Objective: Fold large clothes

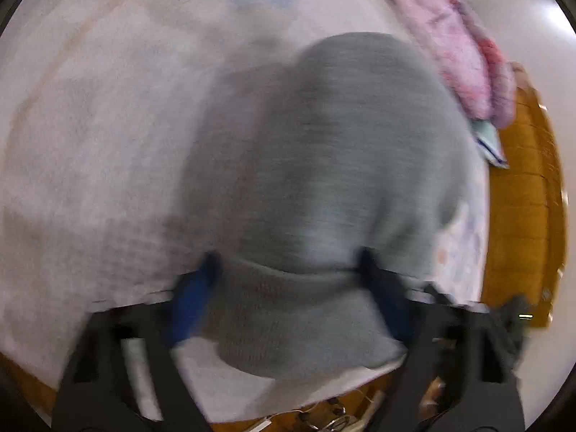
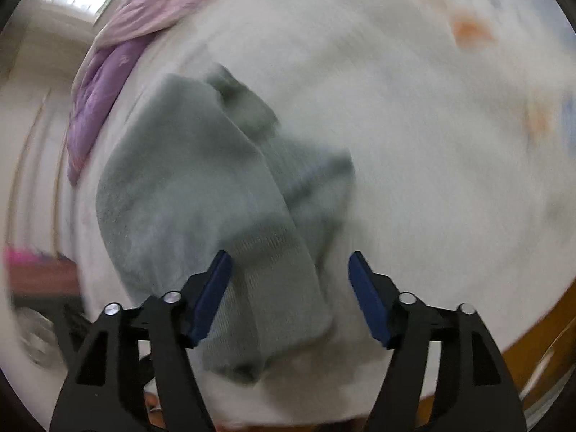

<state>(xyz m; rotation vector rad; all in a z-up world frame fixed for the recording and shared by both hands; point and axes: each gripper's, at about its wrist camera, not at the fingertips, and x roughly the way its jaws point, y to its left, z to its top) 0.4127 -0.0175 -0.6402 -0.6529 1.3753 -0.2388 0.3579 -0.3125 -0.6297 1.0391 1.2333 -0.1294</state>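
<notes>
A grey knit sweater (image 1: 324, 165) lies folded on a pale bed sheet (image 1: 100, 136). In the left wrist view my left gripper (image 1: 288, 262) is open, its blue pads (image 1: 190, 298) straddling the sweater's ribbed hem; the frame is motion-blurred. In the right wrist view the sweater (image 2: 187, 187) lies folded lengthwise with a ribbed end near the front. My right gripper (image 2: 289, 262) is open above that ribbed end, its blue pads (image 2: 212, 291) wide apart and holding nothing.
A pink and purple quilt (image 1: 460, 43) is bunched at the bed's far edge, also in the right wrist view (image 2: 108, 72). A wooden floor (image 1: 522, 198) lies beyond the bed's right edge. Cables lie on the floor near the bed's front edge (image 1: 324, 417).
</notes>
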